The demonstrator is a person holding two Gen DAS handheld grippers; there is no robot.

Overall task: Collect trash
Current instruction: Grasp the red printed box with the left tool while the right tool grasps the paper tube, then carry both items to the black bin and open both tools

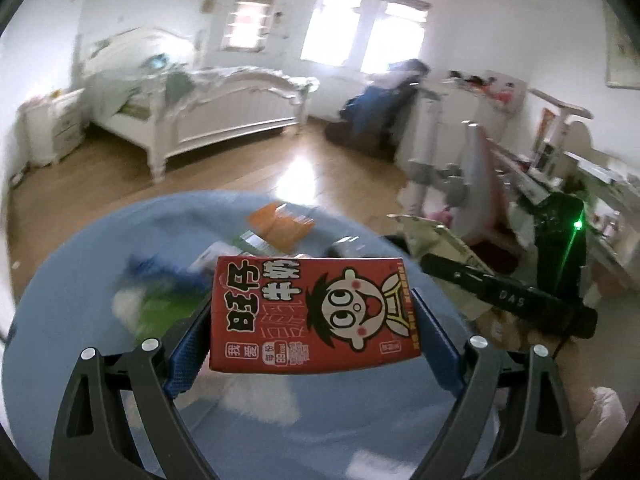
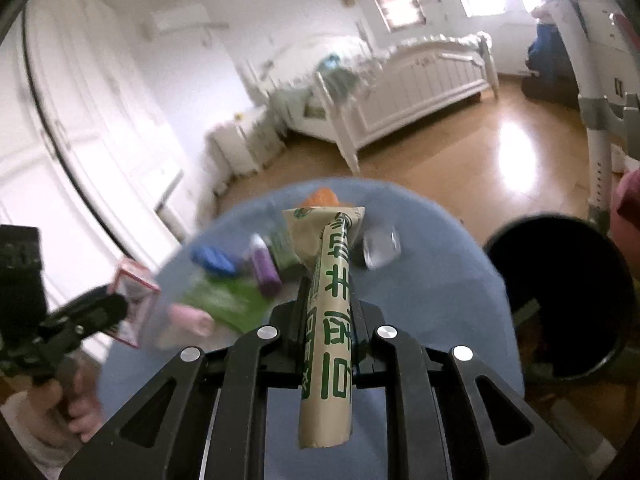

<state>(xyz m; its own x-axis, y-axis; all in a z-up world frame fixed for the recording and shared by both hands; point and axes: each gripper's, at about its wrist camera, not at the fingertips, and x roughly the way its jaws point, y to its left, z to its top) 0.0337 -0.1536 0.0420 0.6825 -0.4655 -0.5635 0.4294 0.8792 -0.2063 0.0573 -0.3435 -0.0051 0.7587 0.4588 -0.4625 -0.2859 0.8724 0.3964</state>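
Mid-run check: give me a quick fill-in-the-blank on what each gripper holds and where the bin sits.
1. The left gripper is shut on a ____ milk carton.
2. The right gripper is shut on a beige wrapper with ____ lettering.
3. In the right wrist view, the black bin stands to the ____ of the blue table.

Missing: red; green; right

Both wrist views look down, close, over one blue table.

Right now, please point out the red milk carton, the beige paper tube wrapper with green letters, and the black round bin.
Red milk carton point(image 1: 312, 316): left wrist view, its printed front face.
Beige paper tube wrapper with green letters point(image 2: 330, 320): right wrist view, its middle.
Black round bin point(image 2: 560, 300): right wrist view, its dark inside wall.
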